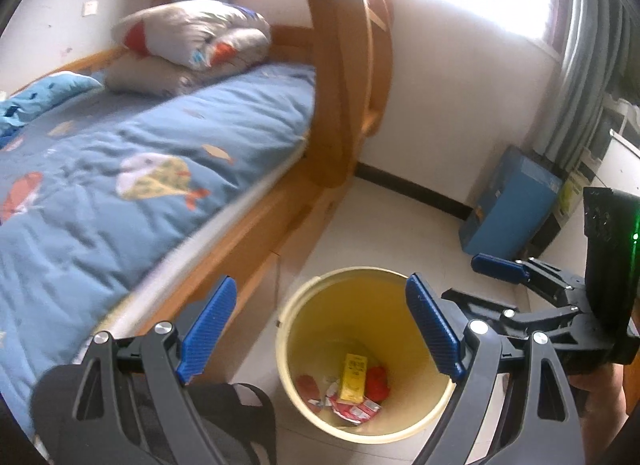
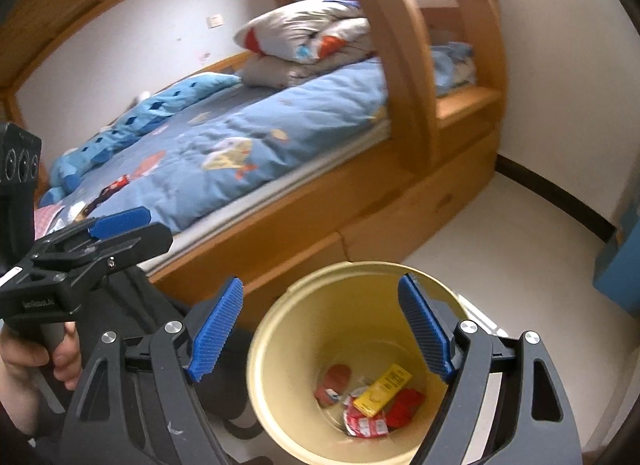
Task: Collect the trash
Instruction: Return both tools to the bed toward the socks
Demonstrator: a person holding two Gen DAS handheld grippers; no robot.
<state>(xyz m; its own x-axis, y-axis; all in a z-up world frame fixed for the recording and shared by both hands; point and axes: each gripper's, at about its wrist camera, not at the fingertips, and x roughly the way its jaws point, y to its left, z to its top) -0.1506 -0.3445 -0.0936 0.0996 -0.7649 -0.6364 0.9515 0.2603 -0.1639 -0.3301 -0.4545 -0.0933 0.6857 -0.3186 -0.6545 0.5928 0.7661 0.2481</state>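
A yellow trash bin [image 1: 304, 305] [image 2: 280, 329] stands on the floor beside the bed. Inside lie a yellow box [image 1: 353, 377] [image 2: 384, 389] and red and white wrappers [image 1: 356, 411] [image 2: 366, 423]. My left gripper [image 1: 320, 341] is open and empty above the bin; it also shows in the right wrist view [image 2: 120, 227]. My right gripper [image 2: 320, 339] is open and empty above the bin; it also shows in the left wrist view [image 1: 500, 269]. A red wrapper [image 2: 114, 187] lies on the bed's blue quilt [image 2: 248, 145].
A wooden bunk bed [image 1: 256, 233] with a curved post [image 2: 404, 65] and a folded duvet [image 1: 192, 41] fills the left. A blue box [image 1: 516, 205] leans on the wall near a curtain [image 1: 588, 49]. A dark bag [image 1: 224, 425] lies on the floor by the bin.
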